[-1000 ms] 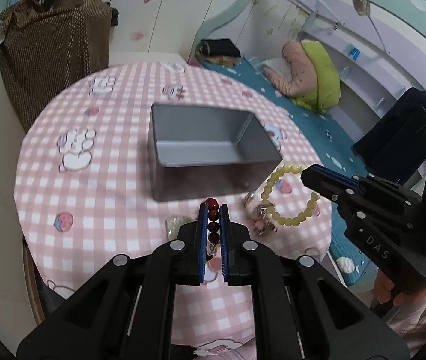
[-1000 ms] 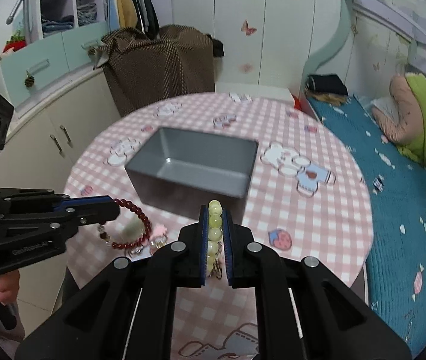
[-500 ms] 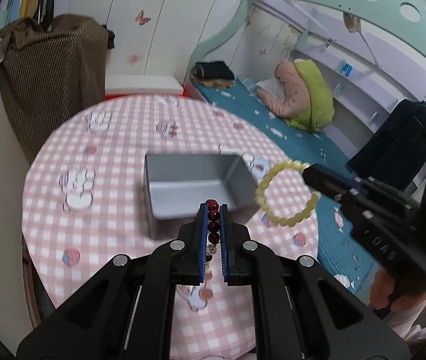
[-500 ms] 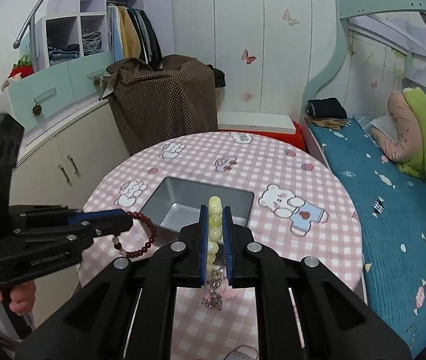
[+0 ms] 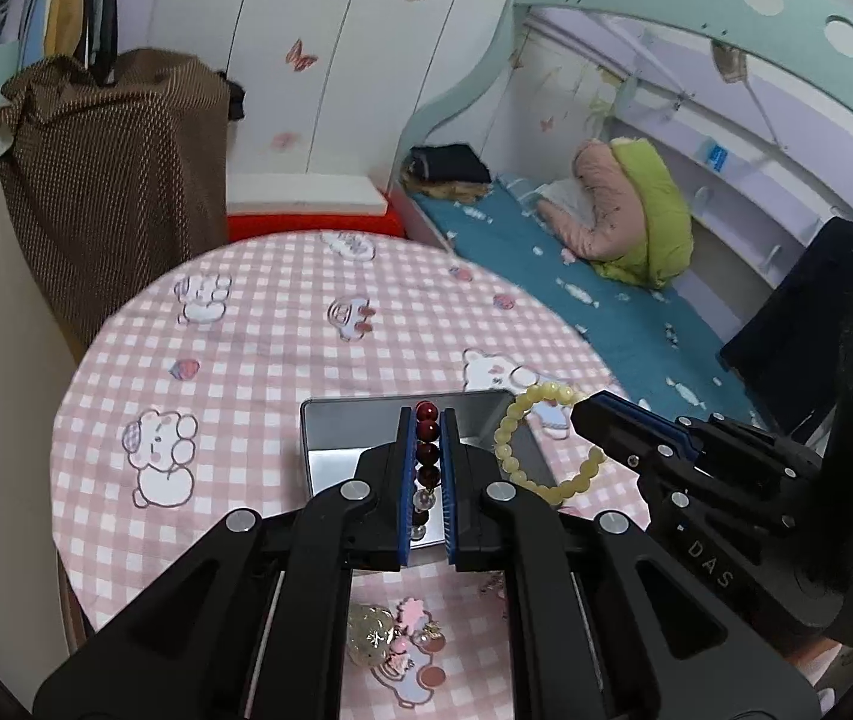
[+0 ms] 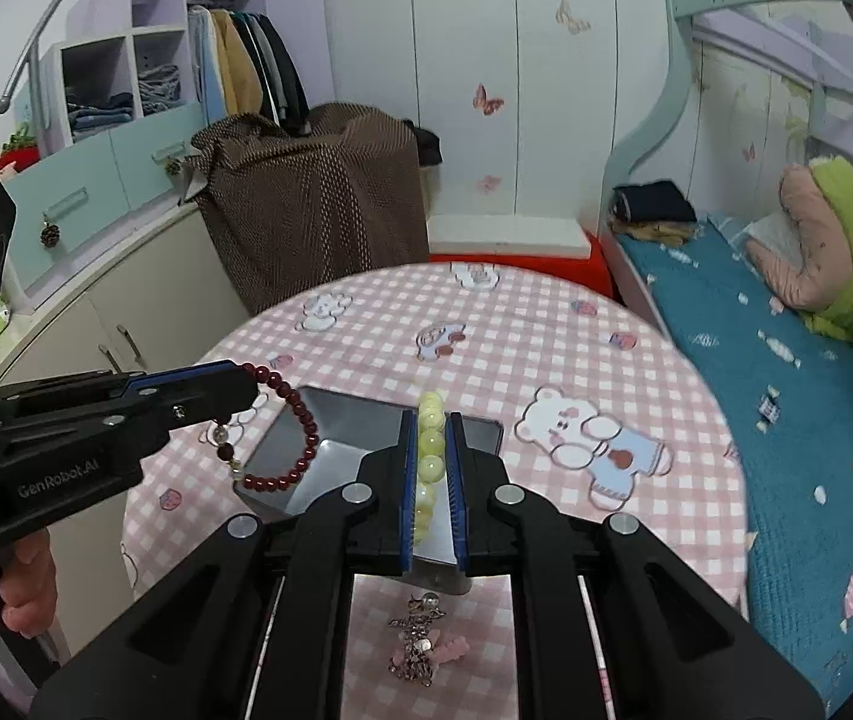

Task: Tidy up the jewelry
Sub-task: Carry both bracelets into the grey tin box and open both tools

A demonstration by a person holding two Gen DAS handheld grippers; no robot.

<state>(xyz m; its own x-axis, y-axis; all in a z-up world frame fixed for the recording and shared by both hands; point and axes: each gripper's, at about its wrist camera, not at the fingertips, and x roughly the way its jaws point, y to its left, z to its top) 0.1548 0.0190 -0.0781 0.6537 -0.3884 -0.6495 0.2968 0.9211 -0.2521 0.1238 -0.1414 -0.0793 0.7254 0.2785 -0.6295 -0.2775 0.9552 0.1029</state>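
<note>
My left gripper (image 5: 427,420) is shut on a dark red bead bracelet (image 5: 427,431), which hangs above the grey metal box (image 5: 336,438) on the round table. In the right wrist view the left gripper (image 6: 246,381) holds the red bracelet (image 6: 300,438) over the box (image 6: 342,420). My right gripper (image 6: 431,417) is shut on a pale yellow bead bracelet (image 6: 430,456), also raised above the box. In the left wrist view the right gripper (image 5: 582,414) holds the yellow bracelet (image 5: 540,444) at the box's right end.
A pink checked cloth (image 5: 258,360) covers the round table. Small charms and a gold piece (image 5: 390,636) lie on its near edge, also seen in the right wrist view (image 6: 423,642). A bed (image 6: 786,360) is at the right, cabinets (image 6: 126,300) at the left.
Both grippers have lifted their bracelets off the table and risen higher. The box now looks smaller and sits right under the fingertips. The charms stay on the cloth.
</note>
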